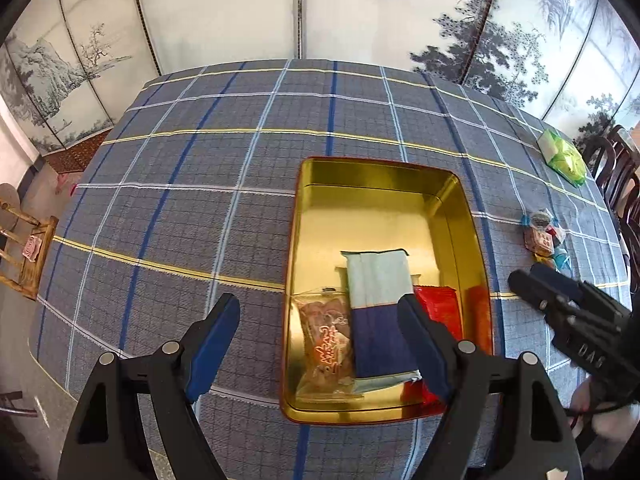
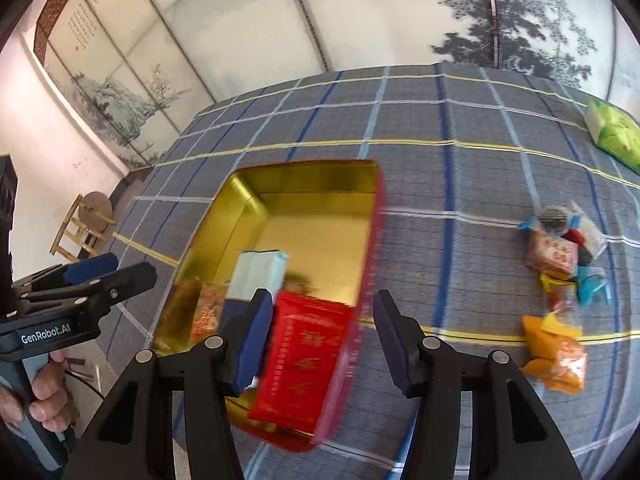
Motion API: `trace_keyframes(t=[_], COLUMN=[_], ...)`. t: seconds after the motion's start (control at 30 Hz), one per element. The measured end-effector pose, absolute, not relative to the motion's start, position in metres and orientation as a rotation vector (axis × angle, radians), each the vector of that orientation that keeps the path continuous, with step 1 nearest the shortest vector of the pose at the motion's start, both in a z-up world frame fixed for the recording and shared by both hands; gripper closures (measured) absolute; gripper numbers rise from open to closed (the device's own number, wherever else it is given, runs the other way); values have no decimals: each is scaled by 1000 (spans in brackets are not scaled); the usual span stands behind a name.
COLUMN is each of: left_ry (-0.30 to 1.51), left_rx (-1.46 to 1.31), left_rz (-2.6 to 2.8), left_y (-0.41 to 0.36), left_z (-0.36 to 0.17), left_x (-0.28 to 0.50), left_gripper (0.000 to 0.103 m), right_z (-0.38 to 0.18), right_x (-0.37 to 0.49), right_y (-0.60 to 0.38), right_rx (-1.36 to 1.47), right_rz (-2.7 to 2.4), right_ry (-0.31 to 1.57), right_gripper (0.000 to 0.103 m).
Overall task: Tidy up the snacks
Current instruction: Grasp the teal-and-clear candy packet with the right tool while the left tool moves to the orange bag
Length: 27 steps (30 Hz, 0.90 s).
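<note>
A gold tin (image 1: 372, 184) with a red outside (image 2: 372, 248) sits on the checked tablecloth. In it lie a clear packet of brown snacks (image 1: 326, 344), a pale and dark blue packet (image 1: 380, 312) and a red packet (image 2: 304, 356). My left gripper (image 1: 320, 340) is open and empty, low over the tin's near left edge. My right gripper (image 2: 324, 340) is open and empty above the tin's near right rim; it also shows in the left wrist view (image 1: 544, 284). A pile of small wrapped snacks (image 2: 560, 252) and an orange packet (image 2: 556, 356) lie on the cloth to the right.
A green and white packet (image 2: 612, 136) lies at the table's far right. Dark wooden chairs (image 1: 616, 172) stand by the right edge. A painted folding screen (image 1: 360, 8) stands behind the table. A wooden stool (image 2: 86, 224) stands on the floor at left.
</note>
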<state>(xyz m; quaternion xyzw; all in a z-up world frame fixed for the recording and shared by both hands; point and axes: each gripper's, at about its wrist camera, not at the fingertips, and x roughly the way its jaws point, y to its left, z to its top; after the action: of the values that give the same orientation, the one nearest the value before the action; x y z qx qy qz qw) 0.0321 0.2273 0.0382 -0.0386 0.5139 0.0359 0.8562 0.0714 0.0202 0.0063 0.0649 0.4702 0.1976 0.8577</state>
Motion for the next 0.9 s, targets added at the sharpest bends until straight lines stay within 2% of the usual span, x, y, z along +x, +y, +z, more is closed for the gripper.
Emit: trace_keyframes(t=[0.4, 0.63, 0.9], left_ry=[1120, 1143, 1161], left_rx=[10, 37, 62], left_rz=[-69, -154, -216], left_y=[133, 81, 38], left_z=[29, 23, 11], left_x=[43, 51, 54], left_gripper=[25, 25, 23], right_z=[-22, -49, -63], right_x=[127, 142, 130], right_y=[-148, -152, -144], right_rx=[183, 150, 39], right_rz=[65, 95, 138], right_ry=[1028, 1045, 972], right_gripper=[46, 46, 46])
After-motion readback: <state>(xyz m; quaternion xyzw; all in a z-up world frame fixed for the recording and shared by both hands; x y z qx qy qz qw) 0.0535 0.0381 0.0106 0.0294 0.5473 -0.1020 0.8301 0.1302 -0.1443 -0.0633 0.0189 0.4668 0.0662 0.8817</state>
